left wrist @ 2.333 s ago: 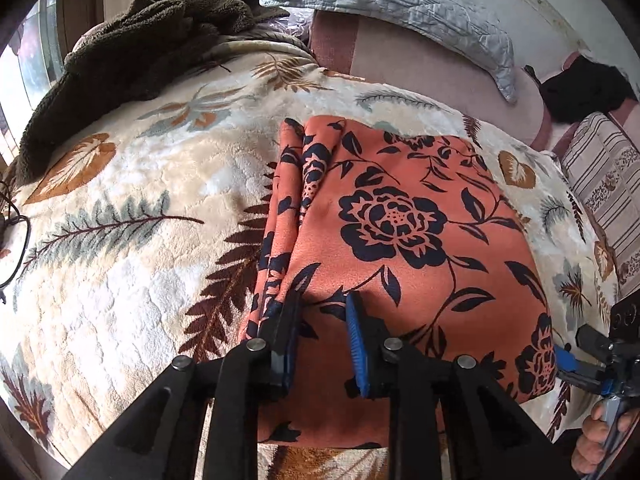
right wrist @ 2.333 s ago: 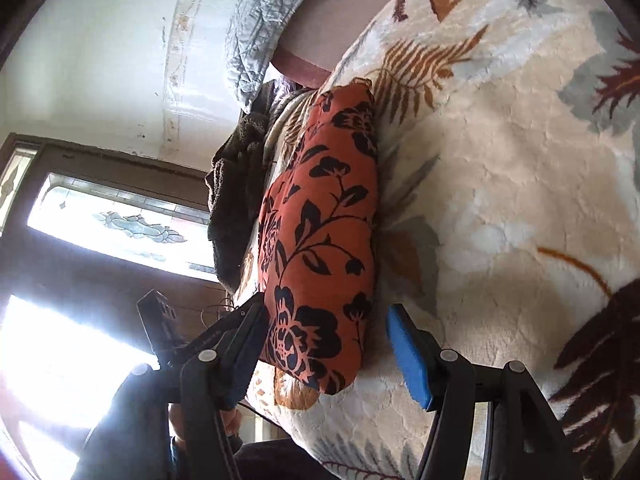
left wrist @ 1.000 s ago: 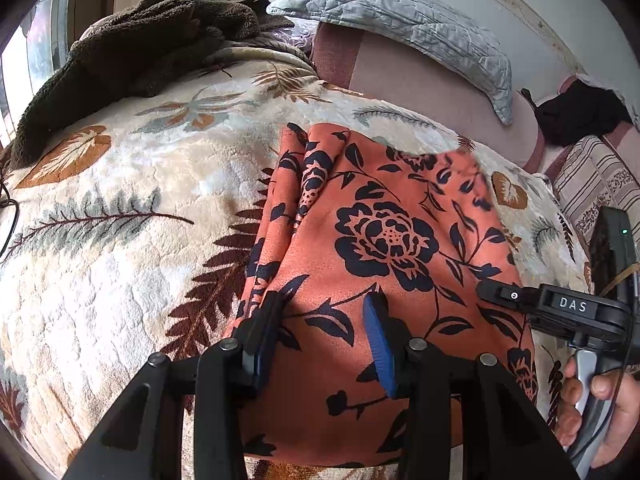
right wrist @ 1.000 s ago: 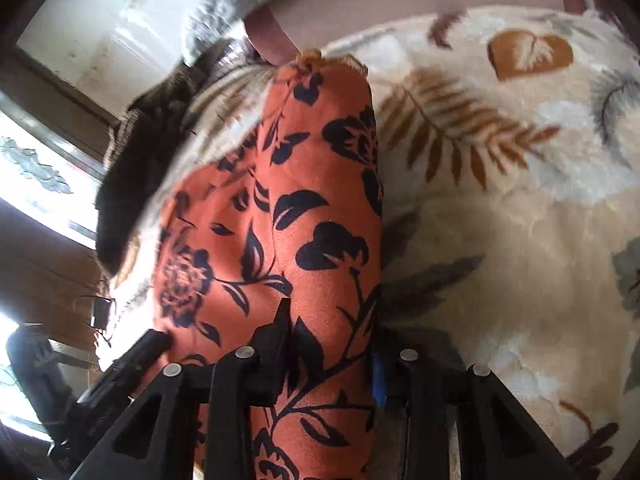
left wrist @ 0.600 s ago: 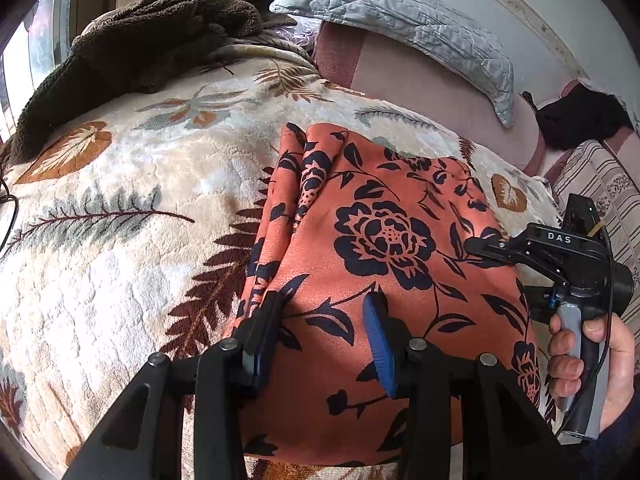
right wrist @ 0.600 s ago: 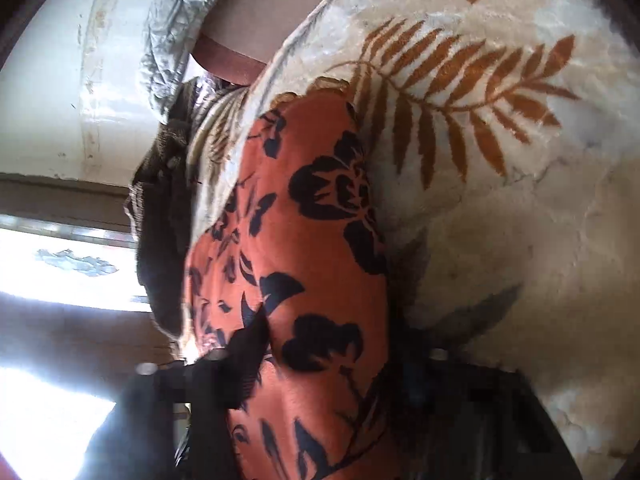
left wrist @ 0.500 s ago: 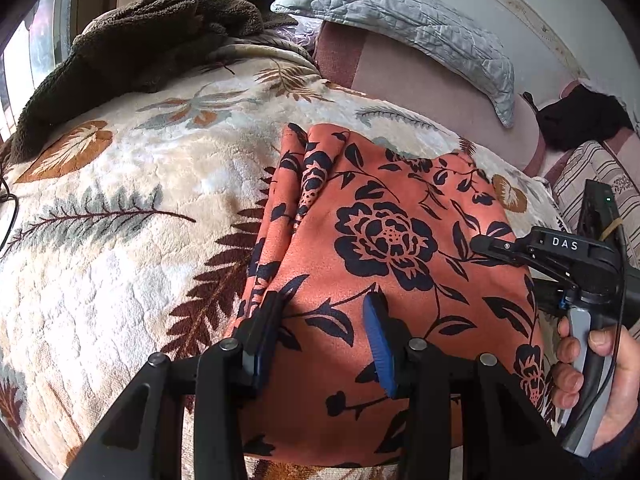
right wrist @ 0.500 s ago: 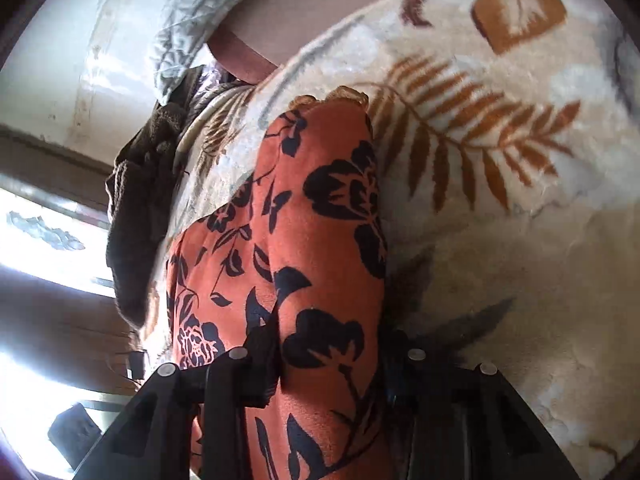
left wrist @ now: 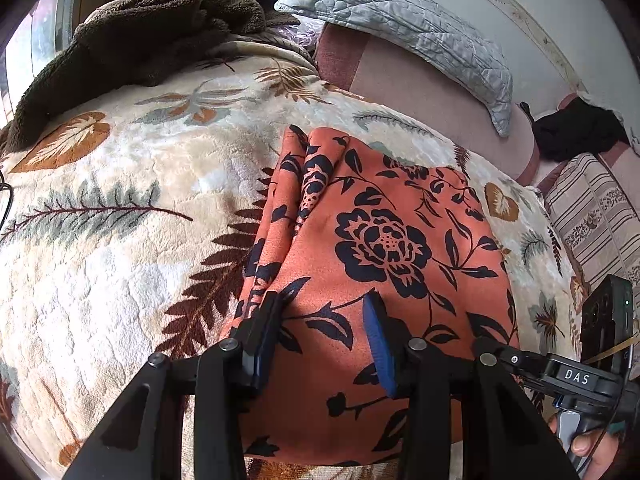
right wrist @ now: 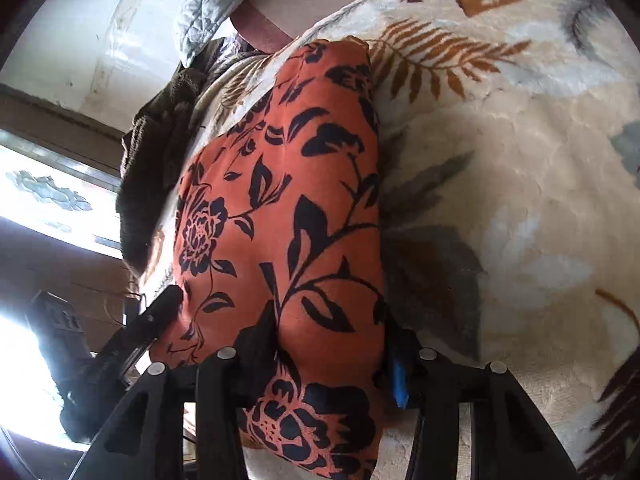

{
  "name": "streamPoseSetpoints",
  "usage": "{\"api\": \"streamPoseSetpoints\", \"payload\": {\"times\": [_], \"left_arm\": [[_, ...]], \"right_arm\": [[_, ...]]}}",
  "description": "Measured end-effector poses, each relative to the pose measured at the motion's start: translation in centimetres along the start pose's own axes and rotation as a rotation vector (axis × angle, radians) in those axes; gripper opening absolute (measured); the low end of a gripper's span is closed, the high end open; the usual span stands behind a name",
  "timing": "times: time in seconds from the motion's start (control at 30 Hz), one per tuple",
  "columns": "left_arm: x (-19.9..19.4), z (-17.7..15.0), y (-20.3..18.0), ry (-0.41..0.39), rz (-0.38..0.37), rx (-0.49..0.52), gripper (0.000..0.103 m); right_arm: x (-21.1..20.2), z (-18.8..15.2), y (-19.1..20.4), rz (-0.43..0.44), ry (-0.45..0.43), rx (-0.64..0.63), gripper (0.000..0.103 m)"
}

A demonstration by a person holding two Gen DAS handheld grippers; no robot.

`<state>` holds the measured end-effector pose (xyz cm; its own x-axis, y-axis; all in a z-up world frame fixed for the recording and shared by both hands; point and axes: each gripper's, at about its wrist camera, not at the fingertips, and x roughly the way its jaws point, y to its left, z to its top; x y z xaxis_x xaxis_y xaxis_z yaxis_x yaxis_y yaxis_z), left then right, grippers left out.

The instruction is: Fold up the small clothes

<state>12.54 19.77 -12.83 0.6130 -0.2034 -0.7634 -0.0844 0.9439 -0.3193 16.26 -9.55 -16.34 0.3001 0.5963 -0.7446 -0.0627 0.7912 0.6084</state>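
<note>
An orange cloth with black flowers [left wrist: 384,248] lies folded on a cream leaf-print blanket [left wrist: 120,208]. My left gripper [left wrist: 324,340] hovers open over the cloth's near left part, pads apart, nothing between them. My right gripper [right wrist: 332,344] straddles the cloth's right edge [right wrist: 312,208], its fingers spread wide around the fabric; one pad [right wrist: 398,376] sits beside the edge on the blanket. The right gripper also shows at the lower right of the left wrist view [left wrist: 576,376], held by a hand.
A dark brown fleece [left wrist: 132,40] lies at the blanket's far left. A grey quilted pillow [left wrist: 404,20] rests on a pink cushion [left wrist: 420,88] at the back. A striped cushion [left wrist: 596,208] and black fabric [left wrist: 576,132] sit at the right.
The right gripper has come in from the side and slid over the cloth's right edge, then drawn back toward the near corner. The left gripper has stayed open over the cloth.
</note>
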Motion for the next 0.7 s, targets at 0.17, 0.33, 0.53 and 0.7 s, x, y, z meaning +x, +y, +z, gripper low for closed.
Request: {"api": "streamPoseSetpoints", "payload": {"times": [0.17, 0.33, 0.53, 0.7], "left_arm": [[-3.9, 0.3, 3.1, -0.121, -0.076, -0.124, 0.063], [1.5, -1.3, 6.4, 0.191, -0.159, -0.233, 0.042], [-1.1, -0.5, 5.5, 0.099, -0.145, -0.189, 0.034], [-1.9, 2.8, 4.6, 0.016, -0.227, -0.205, 0.063]], "right_arm": [[-1.0, -0.6, 0.3, 0.003, -0.033, 0.0, 0.059], [-2.2, -1.6, -2.4, 0.081, -0.032, 0.07, 0.065], [-3.1, -0.8, -3.3, 0.135, -0.025, 0.079, 0.065], [-2.7, 1.5, -3.7, 0.15, -0.032, 0.082, 0.07]]}}
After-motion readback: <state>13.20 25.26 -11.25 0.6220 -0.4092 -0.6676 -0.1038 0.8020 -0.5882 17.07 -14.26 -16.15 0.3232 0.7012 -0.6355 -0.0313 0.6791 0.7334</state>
